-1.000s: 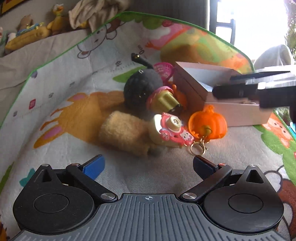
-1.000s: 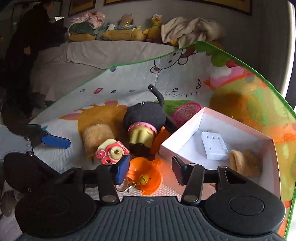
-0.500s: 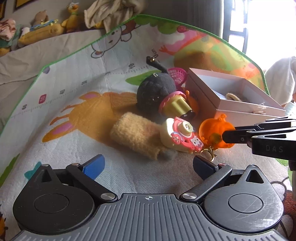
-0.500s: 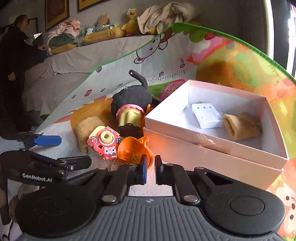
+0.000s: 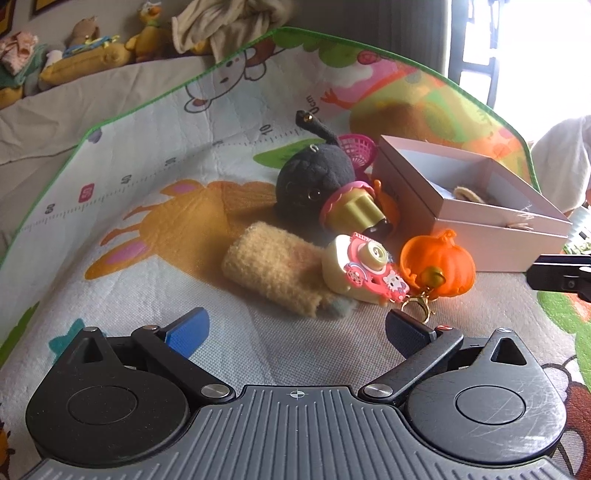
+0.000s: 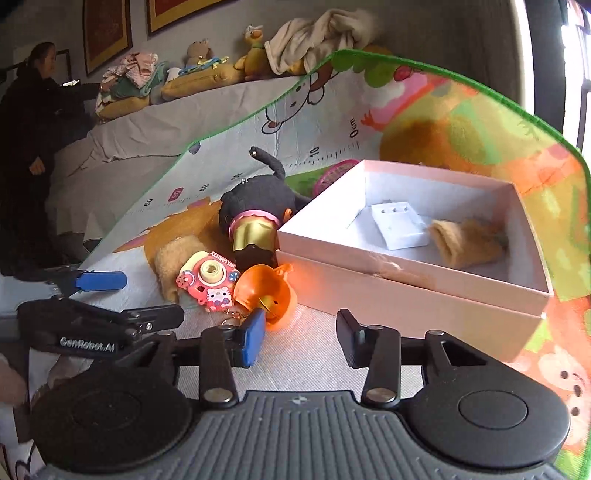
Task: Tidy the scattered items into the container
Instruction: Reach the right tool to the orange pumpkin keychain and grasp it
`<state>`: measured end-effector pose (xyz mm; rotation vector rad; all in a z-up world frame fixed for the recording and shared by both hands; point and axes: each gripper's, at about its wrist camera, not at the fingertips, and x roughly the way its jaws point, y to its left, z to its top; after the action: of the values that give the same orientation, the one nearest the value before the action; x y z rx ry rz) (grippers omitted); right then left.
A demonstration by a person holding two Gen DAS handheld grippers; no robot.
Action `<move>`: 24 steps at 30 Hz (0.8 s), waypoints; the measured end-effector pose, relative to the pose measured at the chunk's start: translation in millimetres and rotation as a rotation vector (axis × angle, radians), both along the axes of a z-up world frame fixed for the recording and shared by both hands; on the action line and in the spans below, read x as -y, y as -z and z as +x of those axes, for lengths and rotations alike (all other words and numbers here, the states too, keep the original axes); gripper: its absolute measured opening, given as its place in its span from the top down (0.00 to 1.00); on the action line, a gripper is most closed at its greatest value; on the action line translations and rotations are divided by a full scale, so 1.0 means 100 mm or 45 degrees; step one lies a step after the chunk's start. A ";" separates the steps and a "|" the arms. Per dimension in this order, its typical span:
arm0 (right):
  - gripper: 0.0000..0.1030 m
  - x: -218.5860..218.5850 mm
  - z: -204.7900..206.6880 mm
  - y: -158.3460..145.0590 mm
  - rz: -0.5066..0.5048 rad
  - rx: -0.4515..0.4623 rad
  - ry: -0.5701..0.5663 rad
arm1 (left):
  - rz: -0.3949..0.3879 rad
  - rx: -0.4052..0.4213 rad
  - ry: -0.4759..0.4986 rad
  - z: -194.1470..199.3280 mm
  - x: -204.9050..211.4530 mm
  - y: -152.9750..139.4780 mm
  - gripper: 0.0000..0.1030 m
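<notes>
An orange pumpkin keychain [image 5: 439, 264] [image 6: 264, 288] lies on the mat against the white box [image 5: 480, 236] [image 6: 406, 291]. Left of it are a pink toy camera [image 5: 364, 267] [image 6: 207, 282], a tan knitted roll [image 5: 271, 267] and a black plush with a yellow cupcake base [image 5: 314, 177]. My right gripper [image 6: 301, 330] is low before the box; its jaws are opening with nothing between them, and the blue finger stands just right of the pumpkin. My left gripper [image 5: 295, 325] is open and empty, short of the knitted roll. The box holds a white block [image 6: 397, 225] and a tan knitted piece [image 6: 465, 242].
A pink basket [image 5: 356, 146] lies behind the plush. The play mat [image 5: 147, 221] curls up at its green far edge. Soft toys and cloth [image 6: 317, 33] line the ledge behind. A person in dark clothes [image 6: 26, 147] stands far left.
My right gripper came down from over the box to beside the pumpkin, shut with nothing in it, then parted its fingers again. My left gripper stayed put.
</notes>
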<state>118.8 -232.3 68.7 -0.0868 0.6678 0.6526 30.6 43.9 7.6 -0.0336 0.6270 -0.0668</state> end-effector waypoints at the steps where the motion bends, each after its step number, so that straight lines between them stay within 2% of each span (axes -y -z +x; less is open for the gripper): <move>1: 0.57 -0.07 0.09 0.04 0.020 -0.045 0.016 | 0.006 0.014 -0.005 -0.02 0.00 -0.01 0.00; 4: 0.58 -0.21 0.32 0.16 0.087 -0.175 0.034 | 0.021 0.049 -0.021 -0.07 0.01 -0.03 0.00; 5: 0.66 -0.24 0.34 0.17 0.097 -0.186 0.027 | 0.020 0.053 -0.023 -0.07 0.01 -0.03 0.00; 6: 0.73 -0.26 0.33 0.16 0.097 -0.183 0.005 | 0.015 0.052 -0.022 -0.07 0.01 -0.03 0.00; 9: 0.79 -0.20 0.18 0.07 0.088 -0.125 -0.058 | -0.015 0.050 -0.022 -0.06 -0.03 -0.03 0.00; 13: 0.80 0.15 -0.11 -0.09 0.044 -0.040 -0.067 | -0.021 0.082 -0.030 -0.10 -0.03 -0.05 0.00; 17: 0.78 0.67 -0.30 -0.12 0.047 -0.084 0.002 | 0.010 0.138 0.036 -0.20 0.07 -0.10 0.00; 18: 0.73 0.77 -0.34 -0.10 0.042 -0.078 0.046 | -0.011 0.120 0.104 -0.22 0.12 -0.10 0.00; 20: 0.31 0.95 -0.43 -0.07 0.031 -0.029 0.166 | -0.064 0.062 0.266 -0.23 0.27 -0.10 0.00; 22: 0.19 1.08 -0.48 -0.03 0.061 0.014 0.256 | -0.041 0.039 0.390 -0.24 0.50 -0.10 0.00; 24: 0.16 1.15 -0.48 0.01 0.103 0.009 0.299 | 0.045 0.032 0.477 -0.23 0.75 -0.08 0.00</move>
<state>70.5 -347.2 67.7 0.0639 0.6325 0.4524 7.5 -31.4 15.9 0.1195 0.6028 -0.4178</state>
